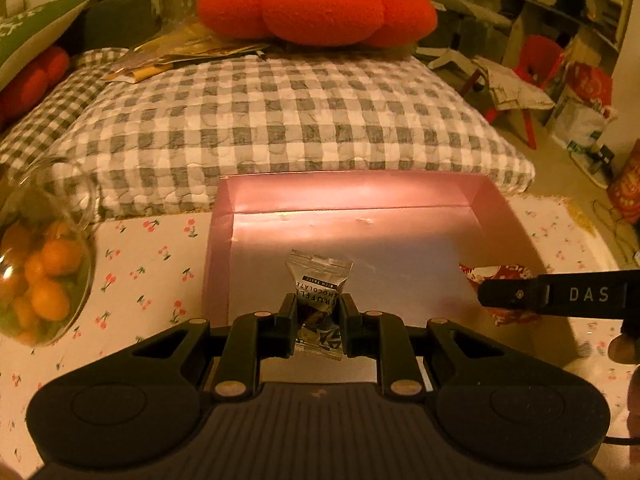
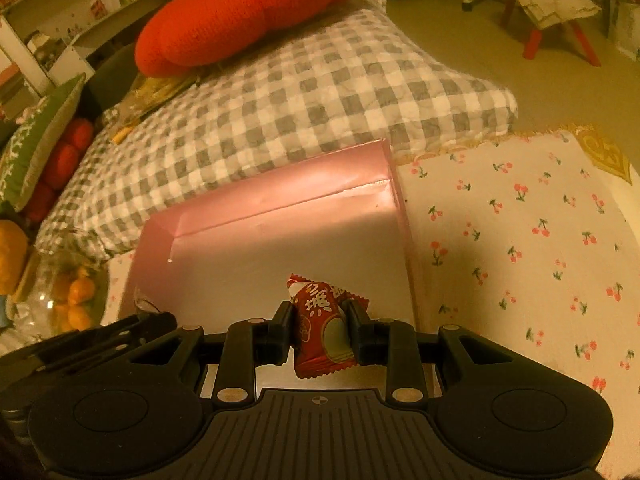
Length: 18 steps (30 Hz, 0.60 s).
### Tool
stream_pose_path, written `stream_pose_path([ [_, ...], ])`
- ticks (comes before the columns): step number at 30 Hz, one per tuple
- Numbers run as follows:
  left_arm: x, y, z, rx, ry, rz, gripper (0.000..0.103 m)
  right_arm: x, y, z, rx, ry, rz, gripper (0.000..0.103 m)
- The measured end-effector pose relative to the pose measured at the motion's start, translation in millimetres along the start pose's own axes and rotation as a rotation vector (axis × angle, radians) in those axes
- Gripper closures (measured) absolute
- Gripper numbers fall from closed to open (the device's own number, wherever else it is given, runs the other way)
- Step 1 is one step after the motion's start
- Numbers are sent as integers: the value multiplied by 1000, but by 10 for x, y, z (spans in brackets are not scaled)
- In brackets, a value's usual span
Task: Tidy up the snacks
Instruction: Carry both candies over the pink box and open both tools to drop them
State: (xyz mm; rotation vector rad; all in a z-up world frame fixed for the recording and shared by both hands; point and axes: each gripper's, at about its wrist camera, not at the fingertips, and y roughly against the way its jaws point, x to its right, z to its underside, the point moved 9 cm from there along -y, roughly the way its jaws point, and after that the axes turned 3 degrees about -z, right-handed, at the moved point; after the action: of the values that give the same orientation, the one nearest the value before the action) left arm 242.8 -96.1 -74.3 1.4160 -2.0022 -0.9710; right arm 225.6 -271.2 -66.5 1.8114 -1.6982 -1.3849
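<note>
My left gripper (image 1: 318, 308) is shut on a small silver chocolate truffle packet (image 1: 320, 280), held above the near part of an open pink box (image 1: 348, 196). In the right wrist view, my right gripper (image 2: 318, 314) is shut on a red snack packet (image 2: 320, 320) over the same pink box (image 2: 280, 204). The right gripper's finger (image 1: 552, 294) with the red packet (image 1: 500, 274) shows at the right of the left wrist view. The left gripper (image 2: 100, 340) shows dark at the lower left of the right wrist view. The box floor is bare.
The box sits on a cherry-print cloth (image 2: 520, 240). A glass jar of small oranges (image 1: 40, 272) stands to the left of the box. Behind it lie a grey checked cushion (image 1: 280, 120) and a red plush pillow (image 1: 316, 4). A red stool (image 2: 560, 20) stands on the floor.
</note>
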Motion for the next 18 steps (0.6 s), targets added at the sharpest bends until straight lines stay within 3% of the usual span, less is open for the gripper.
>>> stream_pose_path([
  [12,57,-254,-145,34,-26,-70,79,37,-169,-89,18,16,-4,70],
  [15,57,-236,-170,64,-28,-91,62,21,-160,-112,17,17,-15,67],
  [17,62,-221,-177,74,-32,-94,45,8,-137,-122,23,20,-24,58],
  [18,64,-217,-183,79,-36,-93,42,3,-119,-126,27,23,-25,52],
])
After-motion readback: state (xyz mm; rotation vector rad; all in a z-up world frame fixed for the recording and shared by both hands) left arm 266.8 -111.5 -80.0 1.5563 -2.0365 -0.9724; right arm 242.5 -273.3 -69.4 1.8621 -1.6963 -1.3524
